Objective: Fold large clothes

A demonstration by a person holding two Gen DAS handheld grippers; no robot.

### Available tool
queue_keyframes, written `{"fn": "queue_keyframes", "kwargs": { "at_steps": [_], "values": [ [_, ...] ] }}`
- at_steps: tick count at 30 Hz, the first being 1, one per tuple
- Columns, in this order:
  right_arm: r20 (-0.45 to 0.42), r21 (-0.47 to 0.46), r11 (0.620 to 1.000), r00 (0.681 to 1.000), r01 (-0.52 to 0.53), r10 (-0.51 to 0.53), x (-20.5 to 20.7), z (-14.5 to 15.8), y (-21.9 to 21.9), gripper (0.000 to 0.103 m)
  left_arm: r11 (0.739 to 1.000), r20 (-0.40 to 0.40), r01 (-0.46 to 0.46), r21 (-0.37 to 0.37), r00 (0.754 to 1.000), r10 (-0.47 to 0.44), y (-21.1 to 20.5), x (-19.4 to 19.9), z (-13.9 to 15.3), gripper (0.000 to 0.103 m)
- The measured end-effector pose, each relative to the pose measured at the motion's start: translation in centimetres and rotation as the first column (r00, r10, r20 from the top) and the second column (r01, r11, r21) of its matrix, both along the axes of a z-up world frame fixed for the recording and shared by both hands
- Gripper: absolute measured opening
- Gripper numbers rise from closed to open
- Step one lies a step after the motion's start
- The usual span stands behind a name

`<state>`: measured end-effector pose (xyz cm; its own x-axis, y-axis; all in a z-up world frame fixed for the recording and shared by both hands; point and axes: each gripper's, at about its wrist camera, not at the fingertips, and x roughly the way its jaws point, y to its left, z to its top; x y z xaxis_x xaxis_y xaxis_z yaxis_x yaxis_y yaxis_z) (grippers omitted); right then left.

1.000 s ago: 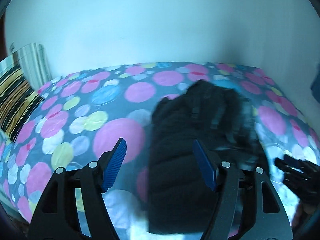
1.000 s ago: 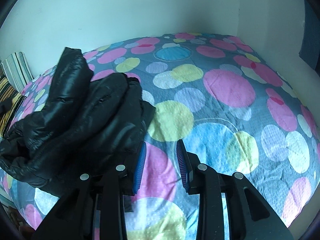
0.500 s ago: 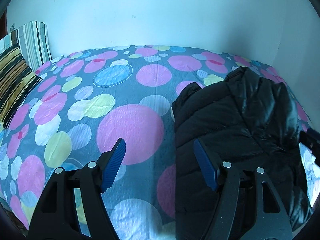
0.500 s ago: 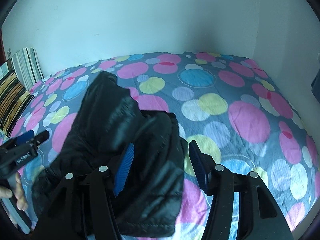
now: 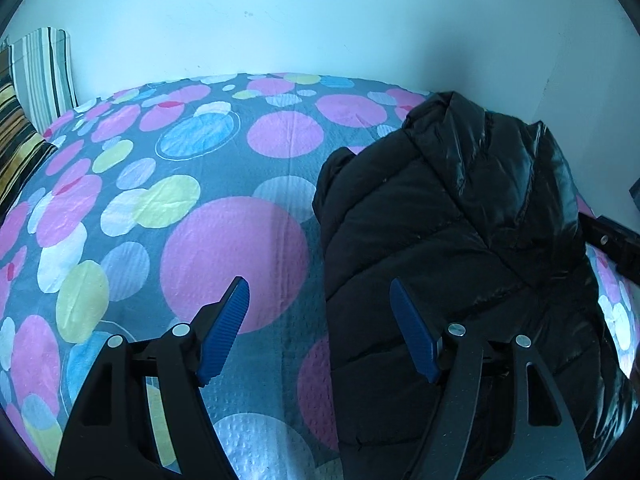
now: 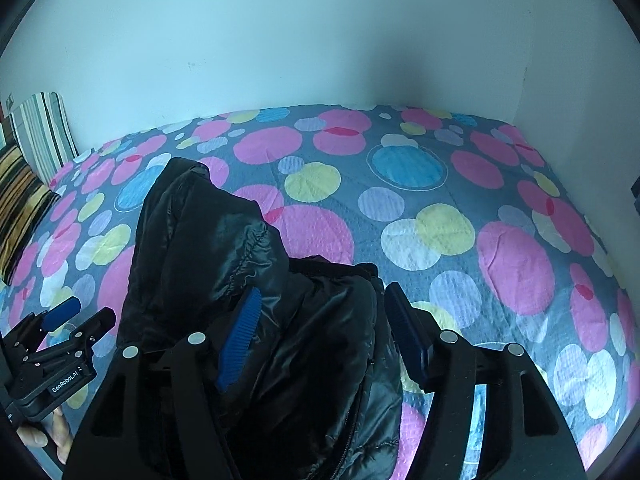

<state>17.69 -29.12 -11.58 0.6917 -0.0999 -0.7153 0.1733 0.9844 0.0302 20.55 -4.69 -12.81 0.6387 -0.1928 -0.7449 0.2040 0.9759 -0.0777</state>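
Going left to right: over at the far left there's a striped pillow [image 5: 38, 76] propped against the wall, then a big stretch of polka-dot bedspread [image 5: 236, 256] with nothing on it. The left gripper [image 5: 320, 328] hovers over that bare patch with its jaws spread wide and holding nothing; its right finger sits over the near left edge of the black puffer jacket [image 5: 448, 240], though I can't tell if it's touching. The jacket lies in a bunched heap on the bed, long axis running from the near edge away toward the wall, hood or collar end pointing far. So from the left gripper it's off to the right, not between the jaws. In the right wrist view the right gripper [image 6: 320, 332] is spread wide too, but here the near end of the jacket [image 6: 224, 248] bulges up right between the fingers, so I'd say this one is closer and better lined up for a grab; it isn't pinching anything yet. The left gripper [image 6: 76, 316] shows up at the lower left of that view, just beside the jacket's left flank. Only readable text: "GenRobot.AI" printed on that left gripper's body. No brand visible on the jacket.
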Motion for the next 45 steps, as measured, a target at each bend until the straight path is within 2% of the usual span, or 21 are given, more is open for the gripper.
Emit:
{"fn": "queue_keyframes", "kwargs": {
  "at_steps": [4,16,32,39,40,42,43,45],
  "values": [
    [0.020,0.019,1.000,1.000,0.002,-0.002,-0.3,0.8,-0.1,0.064,1.000,-0.001,-0.007,-0.006,1.000,0.007,0.2,0.3,-0.1,0.073],
    [0.040,-0.005,1.000,0.999,-0.016,0.016,-0.3,1.6,0.9,0.064,1.000,0.006,-0.013,0.002,1.000,0.013,0.3,0.3,0.0,0.073],
    [0.022,-0.041,0.998,0.999,-0.045,0.045,-1.2,2.1,2.4,0.064,1.000,0.014,-0.018,0.008,1.000,0.018,0.7,0.2,-0.2,0.073],
    [-0.029,-0.038,0.997,0.997,-0.067,0.065,-0.9,0.7,3.3,0.063,1.000,0.015,-0.009,0.013,1.000,0.009,0.6,0.1,-0.3,0.073],
    [-0.040,-0.035,0.997,0.997,-0.072,0.070,-0.7,0.4,3.4,0.061,1.000,0.015,-0.008,0.015,1.000,0.008,0.6,0.0,-0.3,0.073],
    [-0.077,-0.018,0.996,0.993,-0.091,0.089,-0.4,-0.7,3.6,0.034,1.000,0.016,-0.007,0.019,1.000,0.007,0.5,0.0,-0.3,0.073],
    [-0.090,-0.006,0.995,0.991,-0.097,0.096,-0.3,-1.2,3.5,0.028,1.000,0.016,-0.007,0.018,1.000,0.007,0.5,0.0,-0.3,0.073],
    [-0.107,-0.013,0.995,0.989,-0.099,0.097,-0.3,-2.1,3.6,0.024,1.000,0.017,-0.006,0.019,1.000,0.006,0.5,0.0,-0.3,0.073]
  ]
}}
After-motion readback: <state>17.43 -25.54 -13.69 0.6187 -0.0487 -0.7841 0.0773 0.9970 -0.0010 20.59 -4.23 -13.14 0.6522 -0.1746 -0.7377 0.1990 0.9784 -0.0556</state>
